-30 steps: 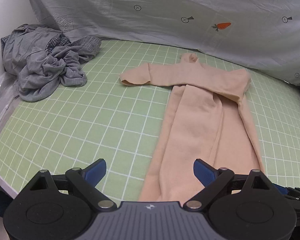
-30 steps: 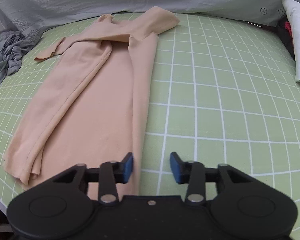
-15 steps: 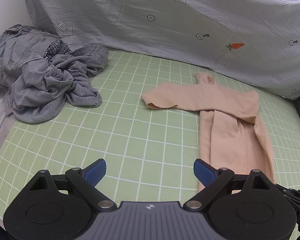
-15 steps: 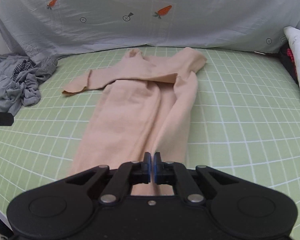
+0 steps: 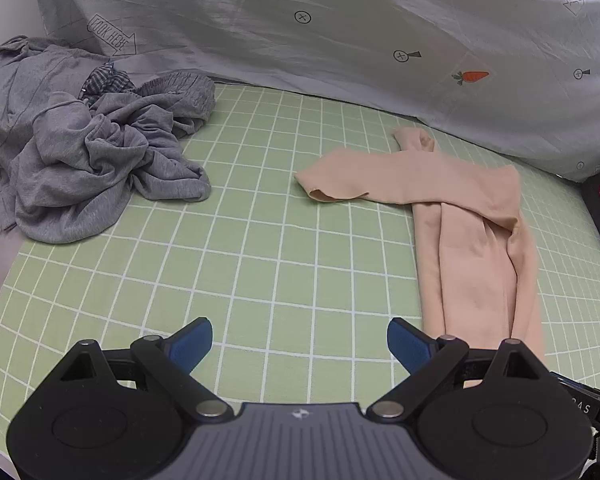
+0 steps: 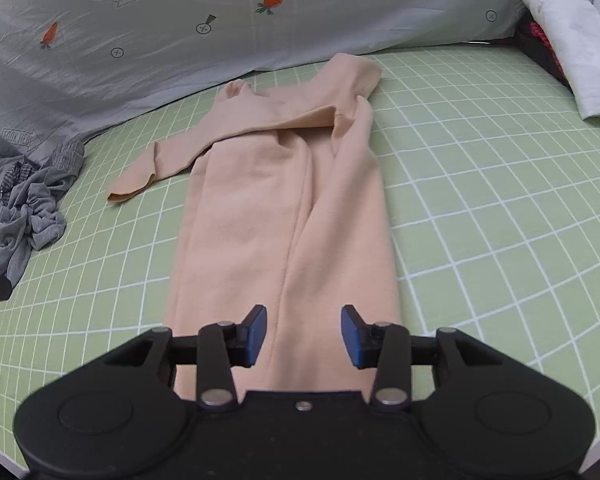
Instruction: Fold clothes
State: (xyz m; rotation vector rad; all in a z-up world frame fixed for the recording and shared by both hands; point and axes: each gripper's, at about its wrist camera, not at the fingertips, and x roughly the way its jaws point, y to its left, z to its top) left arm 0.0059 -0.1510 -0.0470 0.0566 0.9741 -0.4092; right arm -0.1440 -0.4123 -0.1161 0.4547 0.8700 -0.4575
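A long peach-beige knit garment [image 6: 284, 216] lies flat on the bed's light green sheet with a white grid [image 6: 480, 200], folded lengthwise into a narrow strip that runs from 6 o'clock up toward 12 o'clock in the right wrist view. One sleeve is laid across its upper end and reaches out toward 10 o'clock, its open cuff resting on the sheet. In the left wrist view the same garment [image 5: 476, 248] sits at 3 o'clock, with the sleeve pointing toward the middle of the bed.

The right tool [image 6: 303, 336] hangs over the near end of the garment with its blue pads apart. Its jaws have just been opening, and nothing is pinched between them; the cloth shows below the gap.

The left tool [image 5: 299, 345] stands wide apart over bare sheet, holding nothing, with the garment's near end just beside its right finger.

A crumpled heap of grey clothes [image 5: 80, 152] lies at 10 o'clock in the left wrist view, well apart from the peach garment. A grey bedcover printed with carrots and arrows [image 5: 340, 40] rises along the far edge of the bed at 12 o'clock. A folded white cloth [image 6: 572, 40] rests at 2 o'clock in the right wrist view.
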